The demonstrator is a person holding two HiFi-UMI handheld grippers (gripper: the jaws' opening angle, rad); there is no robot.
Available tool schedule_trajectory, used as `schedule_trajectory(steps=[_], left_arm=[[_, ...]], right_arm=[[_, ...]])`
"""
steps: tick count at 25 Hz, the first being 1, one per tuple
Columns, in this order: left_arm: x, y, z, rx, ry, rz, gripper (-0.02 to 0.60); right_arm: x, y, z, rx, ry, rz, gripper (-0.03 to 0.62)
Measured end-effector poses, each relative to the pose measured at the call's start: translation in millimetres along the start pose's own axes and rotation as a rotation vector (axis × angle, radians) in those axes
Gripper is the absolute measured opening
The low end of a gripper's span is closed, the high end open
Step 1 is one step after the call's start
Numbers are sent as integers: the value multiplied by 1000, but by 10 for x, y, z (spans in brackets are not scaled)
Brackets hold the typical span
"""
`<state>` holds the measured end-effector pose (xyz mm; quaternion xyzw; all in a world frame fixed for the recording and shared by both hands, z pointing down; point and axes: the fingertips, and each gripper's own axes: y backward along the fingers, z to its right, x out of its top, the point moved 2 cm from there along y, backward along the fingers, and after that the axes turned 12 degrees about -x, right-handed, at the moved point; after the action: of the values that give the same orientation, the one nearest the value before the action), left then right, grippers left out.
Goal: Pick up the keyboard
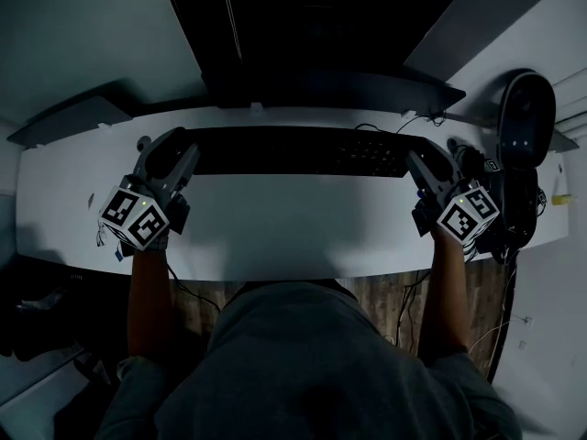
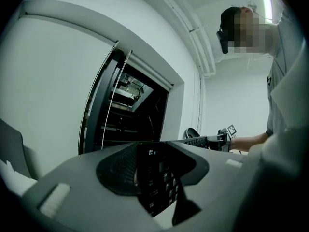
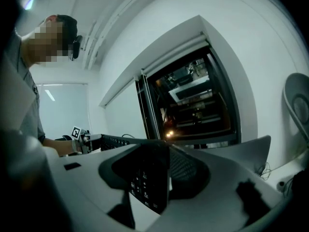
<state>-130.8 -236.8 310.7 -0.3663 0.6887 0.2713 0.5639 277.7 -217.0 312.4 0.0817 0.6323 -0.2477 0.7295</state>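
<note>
A long black keyboard (image 1: 293, 151) hangs level above the white desk (image 1: 293, 227), carried by its two short ends. My left gripper (image 1: 186, 157) is shut on its left end, and my right gripper (image 1: 415, 166) is shut on its right end. In the left gripper view the keyboard's end (image 2: 155, 178) fills the gap between the grey jaws, keys facing the camera. The right gripper view shows the other end (image 3: 147, 178) clamped the same way. Each gripper view also catches the opposite gripper far along the keyboard.
A large dark monitor (image 1: 303, 35) stands behind the keyboard at the desk's back edge. A black rounded object (image 1: 525, 126) and cables (image 1: 514, 209) lie at the desk's right end. Thin cables (image 1: 390, 126) run behind the keyboard. Wooden floor (image 1: 381, 291) shows below the desk's near edge.
</note>
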Motion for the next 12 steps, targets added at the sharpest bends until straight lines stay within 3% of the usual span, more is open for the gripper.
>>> schedule_trajectory(steps=[12], left_arm=[[113, -29, 24, -4, -21, 28, 178]], right_arm=[[171, 3, 14, 4, 23, 32, 181]])
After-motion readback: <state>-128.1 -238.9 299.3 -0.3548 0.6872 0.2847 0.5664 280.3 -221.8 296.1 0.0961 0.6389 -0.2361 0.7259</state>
